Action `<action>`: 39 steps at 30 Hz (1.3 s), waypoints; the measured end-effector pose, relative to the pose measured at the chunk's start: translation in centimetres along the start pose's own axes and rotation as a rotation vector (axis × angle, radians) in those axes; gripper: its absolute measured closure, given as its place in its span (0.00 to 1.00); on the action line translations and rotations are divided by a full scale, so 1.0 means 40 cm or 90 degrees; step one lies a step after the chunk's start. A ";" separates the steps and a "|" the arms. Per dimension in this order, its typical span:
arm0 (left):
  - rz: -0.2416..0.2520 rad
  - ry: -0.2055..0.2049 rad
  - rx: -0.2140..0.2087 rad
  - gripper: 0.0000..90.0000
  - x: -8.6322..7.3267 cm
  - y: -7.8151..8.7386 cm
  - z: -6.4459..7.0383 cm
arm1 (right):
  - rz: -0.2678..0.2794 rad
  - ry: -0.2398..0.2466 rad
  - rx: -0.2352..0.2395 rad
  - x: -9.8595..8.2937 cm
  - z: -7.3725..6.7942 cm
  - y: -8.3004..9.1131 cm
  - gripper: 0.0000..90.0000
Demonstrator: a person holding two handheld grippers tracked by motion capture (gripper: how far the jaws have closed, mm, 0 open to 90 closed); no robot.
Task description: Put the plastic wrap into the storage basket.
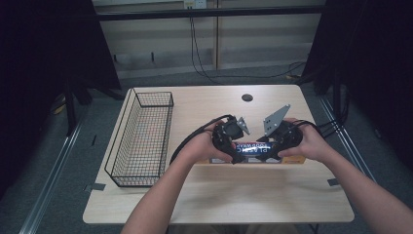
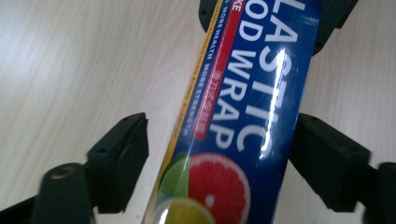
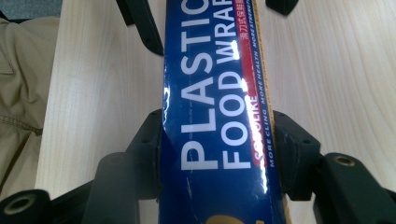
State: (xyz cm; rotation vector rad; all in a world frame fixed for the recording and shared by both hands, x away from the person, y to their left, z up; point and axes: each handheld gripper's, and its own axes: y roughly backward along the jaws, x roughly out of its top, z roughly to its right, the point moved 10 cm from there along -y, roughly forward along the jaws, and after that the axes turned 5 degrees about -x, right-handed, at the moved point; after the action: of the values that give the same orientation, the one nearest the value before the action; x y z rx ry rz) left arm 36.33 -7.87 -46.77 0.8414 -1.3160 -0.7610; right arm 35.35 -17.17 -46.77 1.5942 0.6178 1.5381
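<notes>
The pale wooden rectangular table [image 1: 219,195] carries, along its left side, a black wire mesh basket [image 1: 141,139] of long rectangular form. A small dark round hole [image 1: 247,97] sits near the table's far edge.

Both forearms of the person enter from the bottom of the high view and converge toward the table's middle, each hand wrapped around a black gripper, the two tools angled inward facing each other.

The long blue cardboard box of plastic food wrap [image 1: 255,150], printed with white lettering, a yellow edge stripe and citrus slices, lies crosswise between the hands, near the table's centre and to the right of the basket.

The left gripper [image 2: 219,144] straddles one end of the box: its right jaw touches the blue face, while the left jaw stands slightly off the yellow edge, a narrow gap showing, so the jaws are partly spread around the box rather than clamped.

The right gripper [image 3: 217,147] has both jaws pressed against the box's two long sides, holding it. The opposing gripper's black jaw tips appear at the far end of the box.
</notes>
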 end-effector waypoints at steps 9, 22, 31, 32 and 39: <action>-0.022 -0.018 -0.037 0.40 0.009 -0.027 0.024 | 0.022 0.017 0.028 0.010 -0.008 0.003 0.50; -0.043 0.047 -0.041 0.48 0.010 -0.011 0.059 | 0.046 0.035 0.075 0.006 -0.010 0.007 0.35; -0.042 0.122 -0.020 0.48 -0.026 0.004 0.037 | 0.055 -0.063 0.014 -0.025 0.048 0.020 0.07; -0.044 0.127 -0.020 0.48 -0.031 0.008 0.034 | 0.060 -0.070 0.013 -0.025 0.052 0.026 0.05; -0.050 0.162 -0.005 0.48 -0.049 0.026 0.024 | 0.061 -0.106 -0.032 -0.039 0.083 0.038 0.01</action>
State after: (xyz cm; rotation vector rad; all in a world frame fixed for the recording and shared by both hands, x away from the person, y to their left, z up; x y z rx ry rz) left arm 35.15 -5.74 -46.81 0.9553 -1.0581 -0.6951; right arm 38.10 -19.97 -46.17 1.7129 0.4133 1.4598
